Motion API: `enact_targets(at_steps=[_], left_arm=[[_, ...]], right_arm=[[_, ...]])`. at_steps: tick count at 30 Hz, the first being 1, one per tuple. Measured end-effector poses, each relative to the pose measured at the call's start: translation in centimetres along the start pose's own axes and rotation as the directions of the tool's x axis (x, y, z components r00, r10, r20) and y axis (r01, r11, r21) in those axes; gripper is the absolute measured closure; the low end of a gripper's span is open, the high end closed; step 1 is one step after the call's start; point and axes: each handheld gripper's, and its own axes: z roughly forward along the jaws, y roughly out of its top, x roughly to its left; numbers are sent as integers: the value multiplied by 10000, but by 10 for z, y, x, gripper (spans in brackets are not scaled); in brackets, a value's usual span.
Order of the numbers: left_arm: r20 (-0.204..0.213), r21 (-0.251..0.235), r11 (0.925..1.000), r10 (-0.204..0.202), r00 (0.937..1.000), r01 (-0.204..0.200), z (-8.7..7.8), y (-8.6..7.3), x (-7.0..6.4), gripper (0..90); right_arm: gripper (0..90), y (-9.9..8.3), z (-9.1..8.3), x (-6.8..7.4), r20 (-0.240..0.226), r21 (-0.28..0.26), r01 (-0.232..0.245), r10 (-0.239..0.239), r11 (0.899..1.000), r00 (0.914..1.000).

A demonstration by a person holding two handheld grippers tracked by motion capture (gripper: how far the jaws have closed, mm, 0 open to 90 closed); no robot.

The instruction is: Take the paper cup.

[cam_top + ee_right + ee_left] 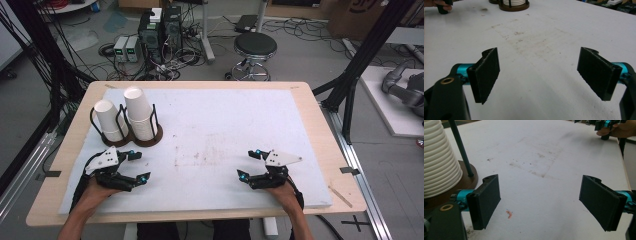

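Both hands rest low at the near edge of the bench (pixel 310 130), forearms angled inward. Left hand-held gripper (pixel 138 166) sits just in front of the paper cup stacks (pixel 137 113), jaws spread wide, empty. Right hand-held gripper (pixel 248 164) is also wide open, holding nothing, well apart from the cups.

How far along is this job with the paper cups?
Barely begun, by the look of it. Both cup stacks sit upside down in their wire holders. The left hand-held gripper and right hand-held gripper are open and empty on the white board. Any cup handling remains.
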Motion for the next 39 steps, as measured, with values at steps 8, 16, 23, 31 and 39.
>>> enact_targets(at_steps=[8,16,23,31,39], left_arm=[[-94,-9,9999,-104,9999,104,0,0,0,168],[-174,58,9999,-113,9998,114,-2,1,-1,168],[-85,-278,9995,-116,9999,113,-12,17,-7,159],[-215,-494,9979,408,9989,-418,-40,44,-11,159],[-598,-726,9924,951,9937,-993,-80,93,5,159]], right_arm=[[189,0,0,1,75,11,133,-133,9999,9999],[189,0,0,1,85,-1,109,-109,9999,9999],[189,0,0,1,90,-7,126,-125,9999,9999],[189,0,0,0,6,42,35,-35,10000,10000],[189,1,2,-1,-63,250,-28,30,9997,10000]])
